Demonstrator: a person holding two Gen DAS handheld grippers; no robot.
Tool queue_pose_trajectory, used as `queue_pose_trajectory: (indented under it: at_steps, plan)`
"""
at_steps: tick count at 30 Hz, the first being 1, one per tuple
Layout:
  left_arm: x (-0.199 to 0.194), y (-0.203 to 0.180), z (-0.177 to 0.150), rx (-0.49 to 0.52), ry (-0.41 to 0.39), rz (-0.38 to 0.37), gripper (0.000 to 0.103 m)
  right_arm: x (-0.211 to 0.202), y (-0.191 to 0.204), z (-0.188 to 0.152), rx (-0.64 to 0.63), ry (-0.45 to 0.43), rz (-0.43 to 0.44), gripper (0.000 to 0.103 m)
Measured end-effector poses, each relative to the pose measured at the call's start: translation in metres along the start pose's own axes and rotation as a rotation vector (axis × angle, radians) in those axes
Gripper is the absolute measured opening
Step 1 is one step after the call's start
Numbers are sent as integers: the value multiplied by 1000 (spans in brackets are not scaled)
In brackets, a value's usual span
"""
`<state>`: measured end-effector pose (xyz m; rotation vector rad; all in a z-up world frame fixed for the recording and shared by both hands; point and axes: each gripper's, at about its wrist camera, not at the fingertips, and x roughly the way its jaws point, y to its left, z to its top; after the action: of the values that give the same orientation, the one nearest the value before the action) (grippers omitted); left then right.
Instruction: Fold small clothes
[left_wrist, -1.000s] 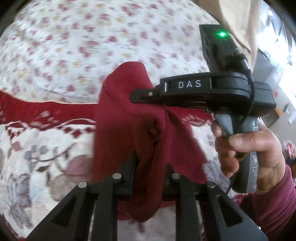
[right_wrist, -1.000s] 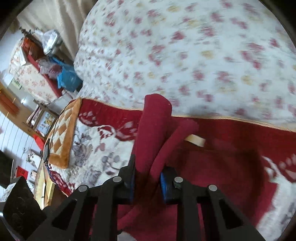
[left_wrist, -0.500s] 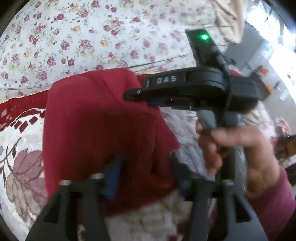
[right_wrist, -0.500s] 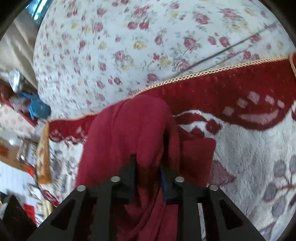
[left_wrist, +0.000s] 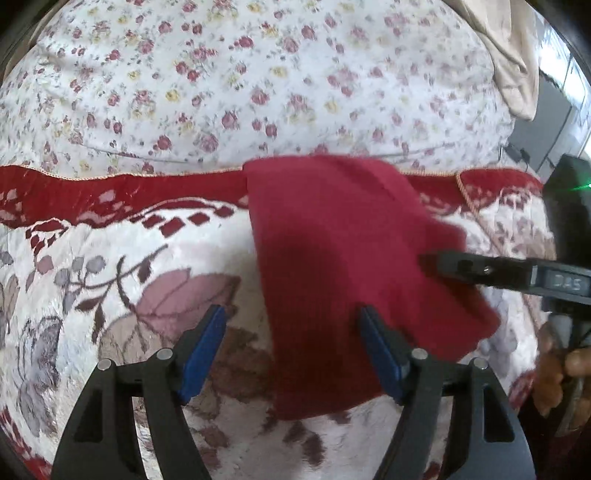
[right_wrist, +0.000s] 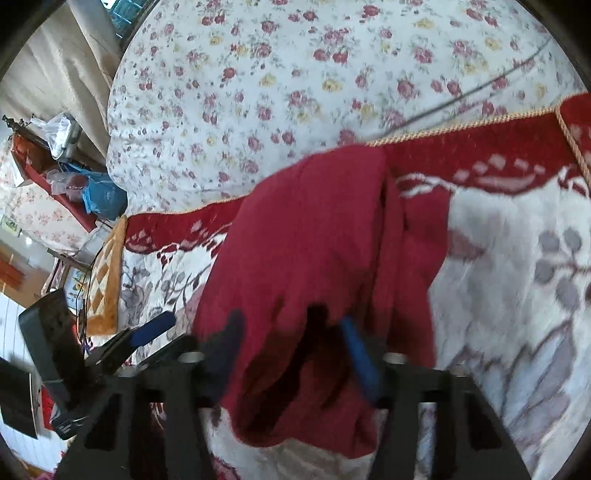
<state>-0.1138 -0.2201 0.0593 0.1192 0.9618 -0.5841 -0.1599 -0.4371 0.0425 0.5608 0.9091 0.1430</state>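
A small dark red garment (left_wrist: 343, 258) lies folded on the red-and-white patterned blanket (left_wrist: 110, 258). My left gripper (left_wrist: 291, 332) is open just above its near left edge, and the cloth lies under its right finger. In the left wrist view the right gripper (left_wrist: 436, 264) reaches in from the right at the garment's right edge. In the right wrist view the garment (right_wrist: 303, 258) drapes over my right gripper (right_wrist: 295, 339); its jaws are spread, and the cloth and blur hide whether they pinch anything.
A white quilt with small red flowers (left_wrist: 258, 81) lies beyond the blanket. In the right wrist view, a cluttered shelf with bags (right_wrist: 74, 177) is at far left beside the bed. The left gripper (right_wrist: 147, 328) shows at lower left.
Both grippers lowered the lifted garment onto the blanket. My left gripper opened and let go of it. My right gripper's jaws spread apart and moved to the garment's right edge.
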Motion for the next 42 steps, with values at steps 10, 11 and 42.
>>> queue_pose_trajectory:
  at_steps: [10, 11, 42]
  plan:
    - [-1, -3, -1, 31, -18, 2, 73, 3, 19, -21, -103, 12, 6, 45]
    - [-2, -3, -2, 27, -16, 0, 73, 9, 16, -23, -99, 33, 4, 7]
    - [8, -3, -6, 23, 8, 17, 82, -20, -5, -4, -67, -126, -156, 23]
